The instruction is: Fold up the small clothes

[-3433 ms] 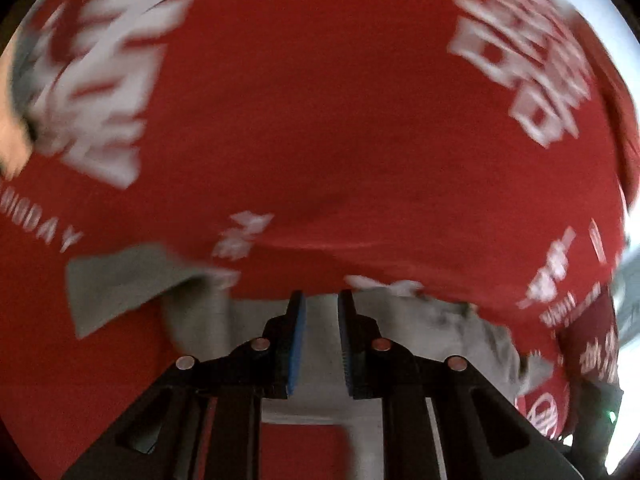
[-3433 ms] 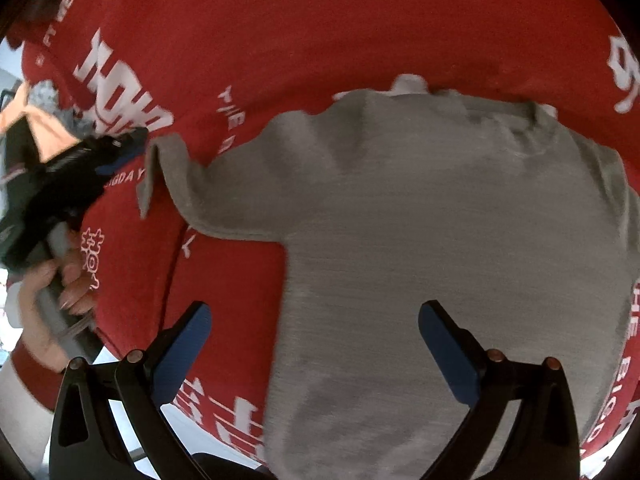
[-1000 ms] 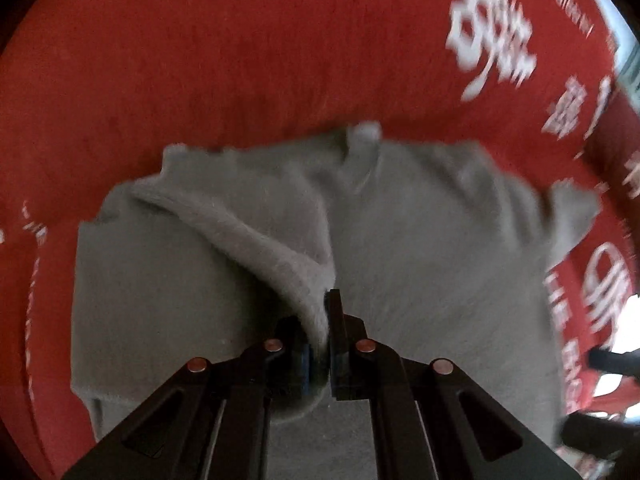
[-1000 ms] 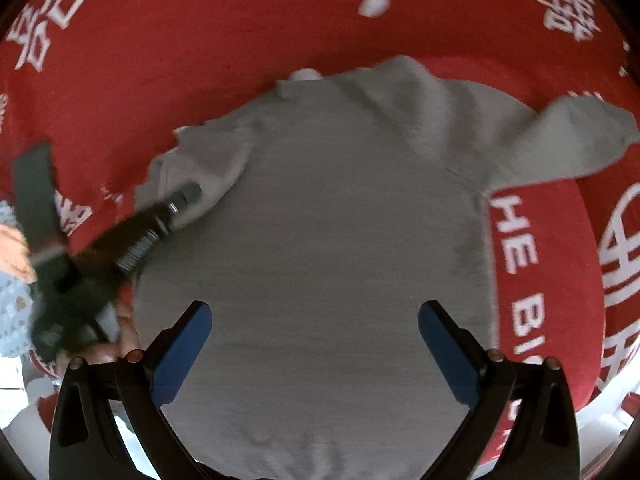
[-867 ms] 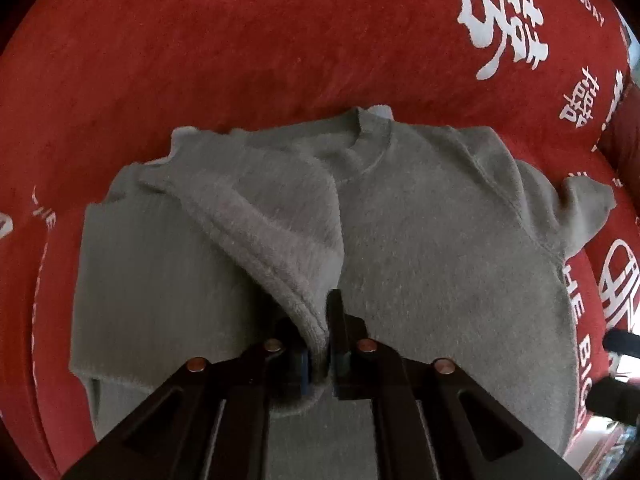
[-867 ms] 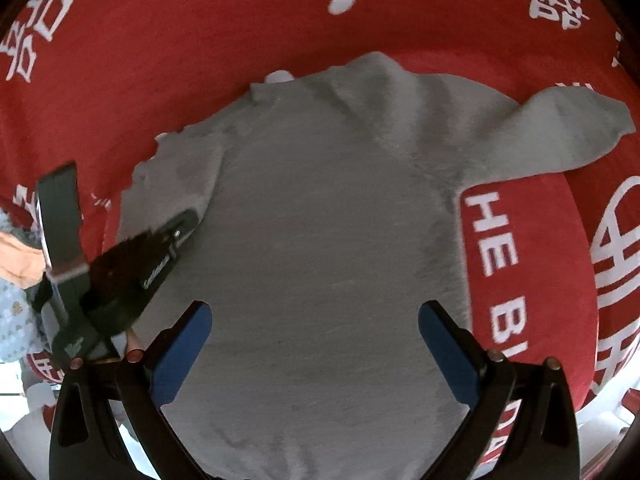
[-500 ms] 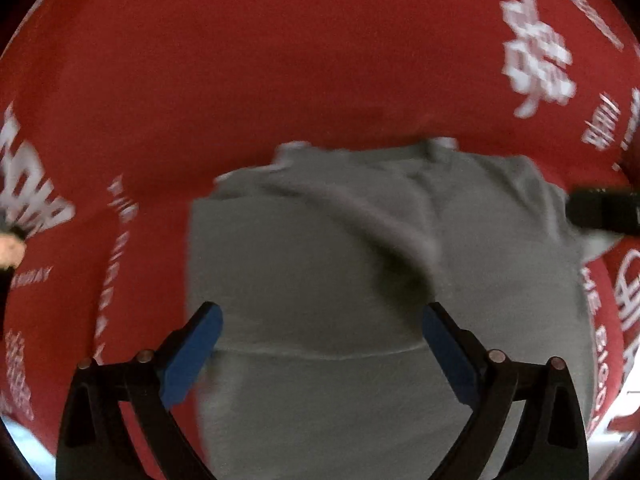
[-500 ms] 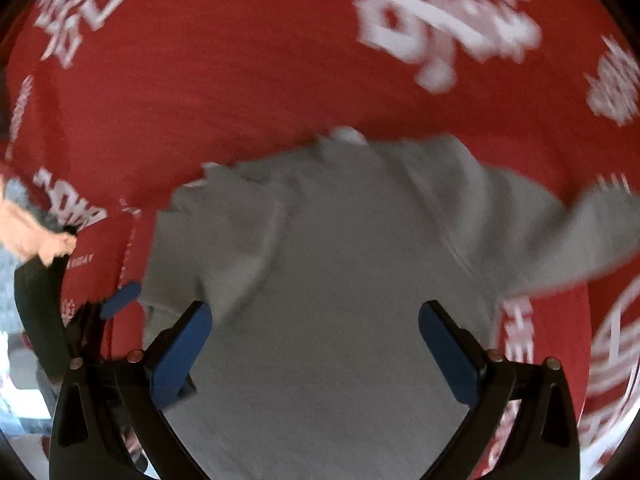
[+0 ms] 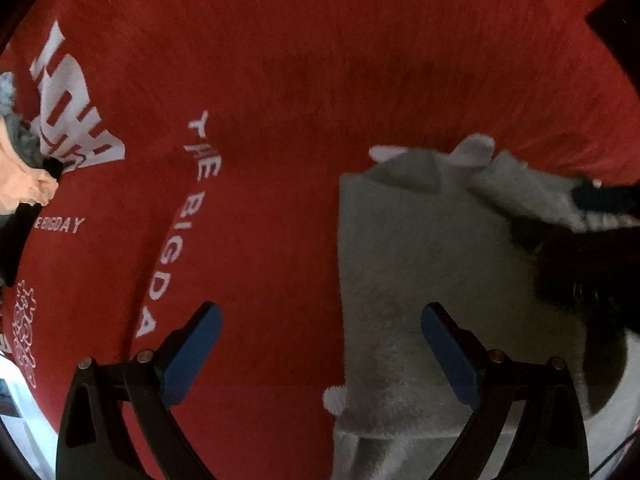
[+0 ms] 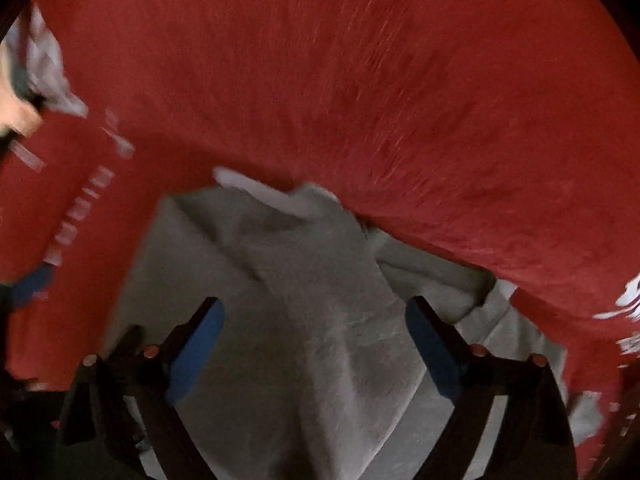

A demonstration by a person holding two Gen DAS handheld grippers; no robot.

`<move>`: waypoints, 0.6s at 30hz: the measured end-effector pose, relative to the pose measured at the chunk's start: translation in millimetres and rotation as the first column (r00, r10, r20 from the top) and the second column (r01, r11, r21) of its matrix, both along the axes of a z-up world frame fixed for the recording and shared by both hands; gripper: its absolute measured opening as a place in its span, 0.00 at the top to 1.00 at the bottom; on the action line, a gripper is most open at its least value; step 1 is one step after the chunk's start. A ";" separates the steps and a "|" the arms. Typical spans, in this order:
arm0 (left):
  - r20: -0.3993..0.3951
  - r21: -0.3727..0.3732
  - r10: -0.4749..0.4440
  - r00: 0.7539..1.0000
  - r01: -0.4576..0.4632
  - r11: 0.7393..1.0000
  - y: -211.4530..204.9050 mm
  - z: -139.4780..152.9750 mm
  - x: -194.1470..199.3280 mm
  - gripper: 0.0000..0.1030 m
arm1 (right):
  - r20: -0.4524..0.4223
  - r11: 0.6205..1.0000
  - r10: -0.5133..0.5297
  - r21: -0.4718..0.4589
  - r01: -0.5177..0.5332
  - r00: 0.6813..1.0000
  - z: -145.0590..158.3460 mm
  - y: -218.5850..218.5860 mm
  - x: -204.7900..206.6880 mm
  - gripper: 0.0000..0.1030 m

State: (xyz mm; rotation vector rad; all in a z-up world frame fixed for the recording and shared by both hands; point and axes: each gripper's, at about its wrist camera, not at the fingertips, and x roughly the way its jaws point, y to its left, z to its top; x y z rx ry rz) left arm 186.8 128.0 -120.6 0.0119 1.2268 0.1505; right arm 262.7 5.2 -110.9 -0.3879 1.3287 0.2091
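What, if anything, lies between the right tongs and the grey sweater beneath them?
Nothing visible: the right tongs are closing directly over the grey sweater, with only its own folded sleeve below.

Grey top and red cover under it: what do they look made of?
Grey top: looks like soft fleece or brushed knit, matte, with fuzzy nap and thick limp folds. Red cover: seems a short-pile, velvety fabric, matte, with brushed streaks and white printed lettering. The exact fibres cannot be told.

Left hand-held gripper released sleeve, opened; right hand-held gripper closing over sweater.
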 end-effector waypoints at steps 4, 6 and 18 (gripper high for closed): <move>-0.021 -0.011 0.001 1.000 -0.001 1.000 4.7 -8.6 -1.1 0.03 | -0.025 0.962 -0.193 0.192 0.194 0.981 12.4 -49.2 4.4 0.90; -0.029 -0.017 -0.003 1.000 0.002 1.000 5.6 -8.7 -0.9 0.03 | 0.055 0.918 -0.275 0.312 0.245 0.960 42.6 -82.4 -4.1 0.89; 0.030 -0.008 -0.007 1.000 0.007 1.000 -0.9 17.0 13.1 0.03 | -0.272 0.497 -0.645 0.560 0.662 0.714 1.9 -277.9 -93.6 0.31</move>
